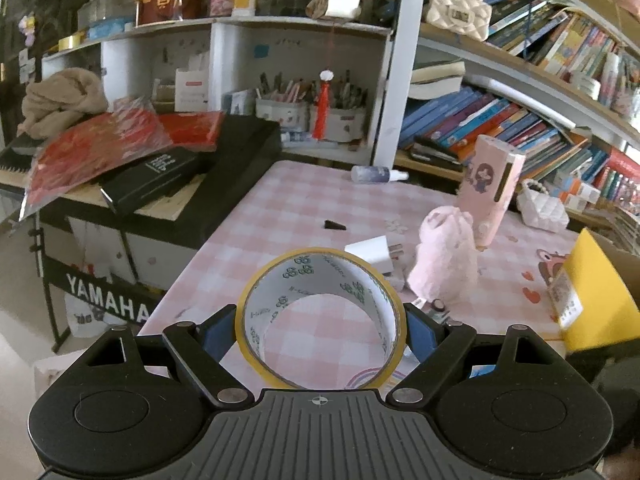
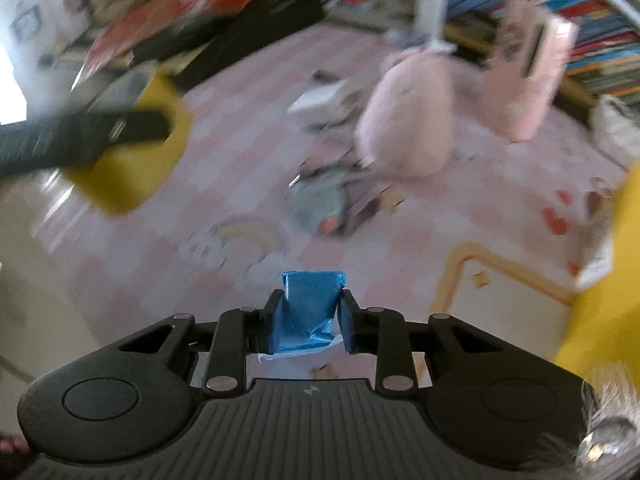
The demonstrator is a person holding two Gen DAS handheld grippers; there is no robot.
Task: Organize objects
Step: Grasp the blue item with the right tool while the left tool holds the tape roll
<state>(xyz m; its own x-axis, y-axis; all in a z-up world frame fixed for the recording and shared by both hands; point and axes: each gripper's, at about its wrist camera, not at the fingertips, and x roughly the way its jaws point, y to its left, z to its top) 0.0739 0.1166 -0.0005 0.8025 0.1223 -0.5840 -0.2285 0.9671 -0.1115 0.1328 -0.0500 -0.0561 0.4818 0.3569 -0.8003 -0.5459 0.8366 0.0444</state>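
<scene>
My left gripper (image 1: 320,330) clamps the light, stiff yellow-edged tape roll (image 1: 320,316) across its rim, low centre; my right gripper (image 2: 310,312) pinches a small blue packet (image 2: 310,304), soft and crushable.

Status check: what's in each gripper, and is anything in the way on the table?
Left gripper shut on tape roll. Right gripper shut on small blue packet. Pink plush and white charger ahead on checked tablecloth; right view blurred.
</scene>
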